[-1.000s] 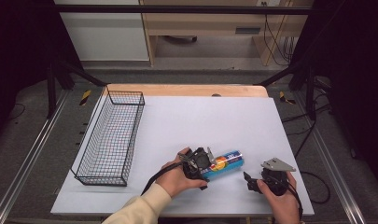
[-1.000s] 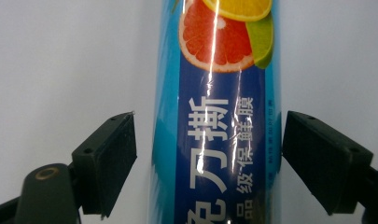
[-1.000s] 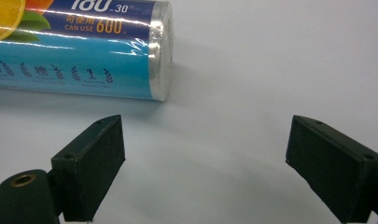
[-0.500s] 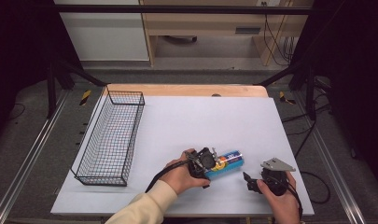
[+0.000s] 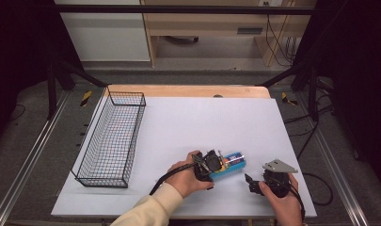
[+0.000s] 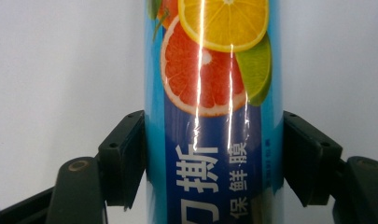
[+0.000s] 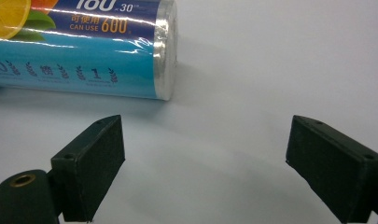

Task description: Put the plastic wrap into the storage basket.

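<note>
Table: a white sheet (image 5: 188, 127) covers the top, and a strip of bare pale wood (image 5: 188, 91) peeks out along the far edge.
Basket: a black wire basket (image 5: 111, 138) sits long and narrow at the left side of the sheet, well apart from the hands.
Roll: a blue cling-film roll (image 5: 231, 161) printed with citrus slices lies on its side on the sheet, near the front edge and right of centre; in the right gripper view its capped end (image 7: 164, 51) rests flat on the white surface.
Left gripper: the left gripper (image 6: 213, 154) has just been closing, and both black pads now press against the sides of the roll, one on each flank, label between them.
Right gripper: the right gripper (image 7: 205, 158) sits near the front right corner, jaws spread wide, nothing between them but bare sheet; the roll lies just beyond its tips, apart from them.
Hands: a cream sleeve (image 5: 150, 209) comes in from the bottom behind the left hand.
Room: grey floor around the table, metal rails (image 5: 26, 165) along either side, black stand legs at both sides, and pale wooden furniture (image 5: 211, 28) with dangling cables behind.
</note>
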The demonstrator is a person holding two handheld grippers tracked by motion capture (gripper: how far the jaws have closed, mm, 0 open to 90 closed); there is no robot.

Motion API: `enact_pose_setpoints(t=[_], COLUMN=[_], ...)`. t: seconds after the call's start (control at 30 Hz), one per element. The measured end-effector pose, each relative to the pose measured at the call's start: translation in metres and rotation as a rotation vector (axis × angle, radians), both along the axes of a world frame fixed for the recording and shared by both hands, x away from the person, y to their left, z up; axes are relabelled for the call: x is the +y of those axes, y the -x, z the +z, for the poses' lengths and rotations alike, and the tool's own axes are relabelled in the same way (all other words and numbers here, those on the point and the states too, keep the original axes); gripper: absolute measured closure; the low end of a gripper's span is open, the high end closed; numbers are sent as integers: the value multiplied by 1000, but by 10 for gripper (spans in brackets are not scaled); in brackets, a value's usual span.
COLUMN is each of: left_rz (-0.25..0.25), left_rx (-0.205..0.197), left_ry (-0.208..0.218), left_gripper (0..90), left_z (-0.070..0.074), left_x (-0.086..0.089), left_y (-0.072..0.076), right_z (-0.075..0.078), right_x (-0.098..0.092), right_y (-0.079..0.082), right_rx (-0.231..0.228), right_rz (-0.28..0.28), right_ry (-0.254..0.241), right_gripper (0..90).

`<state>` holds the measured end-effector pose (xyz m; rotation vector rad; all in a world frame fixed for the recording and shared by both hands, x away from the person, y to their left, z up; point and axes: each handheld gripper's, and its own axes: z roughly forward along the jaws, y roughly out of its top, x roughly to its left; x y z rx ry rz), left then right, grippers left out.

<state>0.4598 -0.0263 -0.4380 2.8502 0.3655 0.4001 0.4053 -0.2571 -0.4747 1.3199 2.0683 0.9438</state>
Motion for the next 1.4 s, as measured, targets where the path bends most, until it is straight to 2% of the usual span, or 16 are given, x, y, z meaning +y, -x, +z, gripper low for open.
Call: enact_pose_setpoints(t=[0.17, 0.2, 0.6, 0.87, 1.03, 1.23, 1.3, 1.4], left_rz=[-9, -9, -12, -5, 11, 10, 11, 12], left_rx=[-19, -22, -9, -12, 1, -16, -11, -4], left_ry=[-25, -20, -55, -49, -43, -37, -31, -30], left_gripper=[298, 298, 306, 311, 318, 320, 320, 320], left_z=[-1, -3, -4, -5, -4, -4, -4, -4], left_x=[-4, -5, -9, -9, -8, -7, -6, -6], left_y=[1, 1, -2, -2, -2, 0, 0, -1], right_z=[0, 0, 0, 0, 0, 0, 0, 0], right_x=[0, 0, 1, 1, 1, 1, 0, 0], right_y=[0, 0, 0, 0, 0, 0, 0, 0], right_rx=[1, 2, 3, 4, 5, 6, -4, 6], right_rz=[0, 1, 5, 4, 4, 2, 14, 4], right_ry=[0, 0, -2, -4, -6, -7, 6, -6], right_gripper=[118, 118, 118, 118, 117, 117, 117, 117])
